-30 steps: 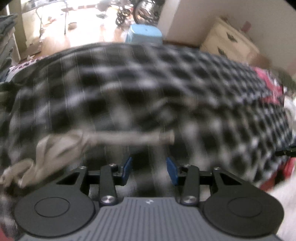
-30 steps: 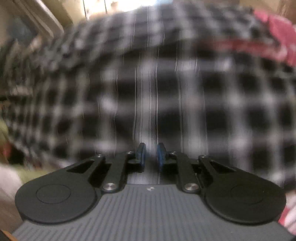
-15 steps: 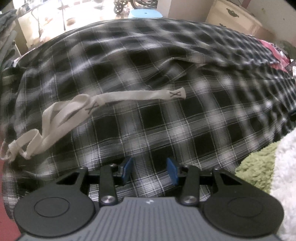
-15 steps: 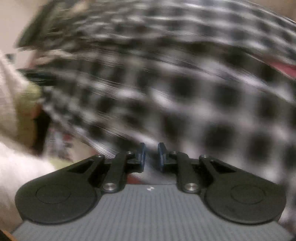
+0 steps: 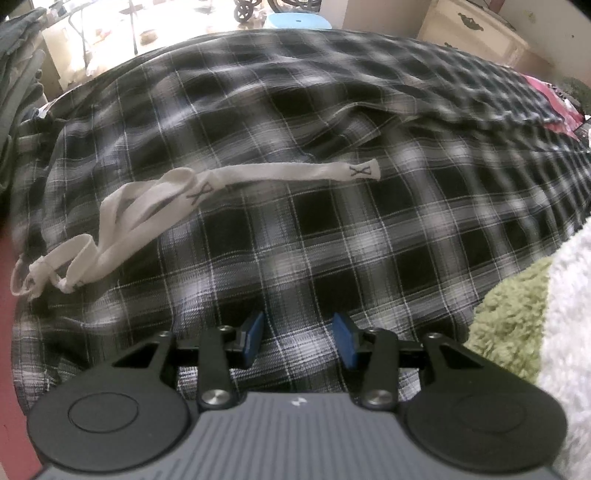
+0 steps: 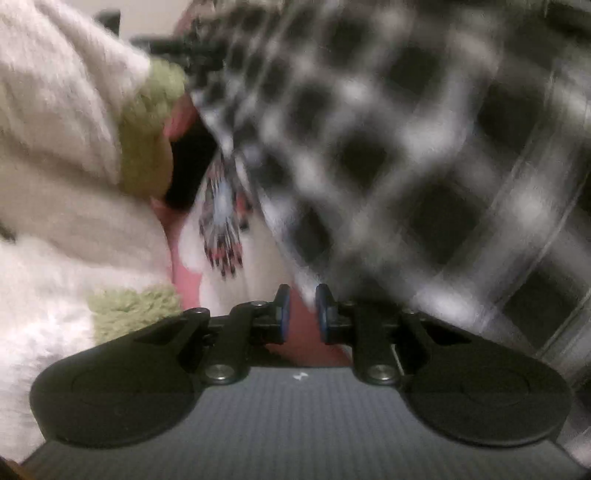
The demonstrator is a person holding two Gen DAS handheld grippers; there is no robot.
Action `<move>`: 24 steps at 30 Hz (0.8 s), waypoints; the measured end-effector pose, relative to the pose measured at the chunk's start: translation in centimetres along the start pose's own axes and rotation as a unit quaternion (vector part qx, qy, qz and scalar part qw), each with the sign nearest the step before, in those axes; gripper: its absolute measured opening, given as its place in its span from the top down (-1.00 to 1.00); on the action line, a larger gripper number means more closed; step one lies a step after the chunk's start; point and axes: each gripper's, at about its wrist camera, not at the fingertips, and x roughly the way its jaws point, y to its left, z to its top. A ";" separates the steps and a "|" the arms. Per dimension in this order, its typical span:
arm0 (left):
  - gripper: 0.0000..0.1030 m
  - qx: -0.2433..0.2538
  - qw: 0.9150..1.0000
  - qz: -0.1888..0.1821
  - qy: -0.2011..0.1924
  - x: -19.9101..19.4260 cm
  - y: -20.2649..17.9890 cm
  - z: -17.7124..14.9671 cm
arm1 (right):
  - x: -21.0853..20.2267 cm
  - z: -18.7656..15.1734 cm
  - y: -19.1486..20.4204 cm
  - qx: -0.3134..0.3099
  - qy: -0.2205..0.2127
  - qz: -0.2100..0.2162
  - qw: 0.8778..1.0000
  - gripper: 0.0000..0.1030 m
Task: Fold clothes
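A black-and-white plaid garment [image 5: 332, 221] lies spread out and fills the left wrist view. A cream drawstring [image 5: 258, 171] lies across it, bunched at the left. My left gripper [image 5: 297, 336] hovers open just above the garment's near part, with nothing between its fingers. In the right wrist view the same plaid garment [image 6: 406, 147] is motion-blurred, and its pale edge runs down to the tips of my right gripper [image 6: 300, 299]. That gripper is narrowed onto this edge, over a pink surface [image 6: 295, 339].
A person's fleecy white sleeve with a green cuff [image 6: 147, 122] is at the left of the right wrist view, and again as a sleeve [image 5: 517, 306] at the lower right. A cream dresser [image 5: 476, 33], a blue stool [image 5: 295, 20] and pink cloth [image 5: 554, 107] lie beyond the garment.
The right wrist view has swung from the plaid towards the person's sleeve, with the plaid edge staying at the fingertips. The left gripper stays open over the garment, now steadier.
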 end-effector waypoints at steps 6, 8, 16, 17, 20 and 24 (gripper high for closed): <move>0.16 -0.010 1.000 -0.002 0.010 0.6 -0.1 0.5 | 1.4 2.7 2.0 -0.036 -0.022 0.020 0.999 0.72; 0.16 -0.017 1.000 -0.002 0.012 -0.2 0.6 -0.5 | 3.8 2.5 1.8 -0.038 0.011 0.034 0.999 0.72; 0.16 -0.030 0.999 -0.002 0.019 0.0 1.1 -0.8 | 4.7 2.6 3.9 -0.071 0.034 0.054 0.995 0.72; 0.16 -0.031 0.999 -0.001 0.020 0.0 1.1 -0.8 | 5.0 2.8 4.0 -0.071 0.028 0.054 0.996 0.72; 0.16 -0.039 0.999 -0.002 0.023 0.1 1.2 -0.8 | 6.0 3.3 4.2 -0.072 0.009 0.053 0.996 0.72; 0.16 -0.045 0.999 -0.002 0.028 -0.1 1.6 -1.5 | 7.3 4.0 4.6 -0.073 -0.017 0.053 0.996 0.72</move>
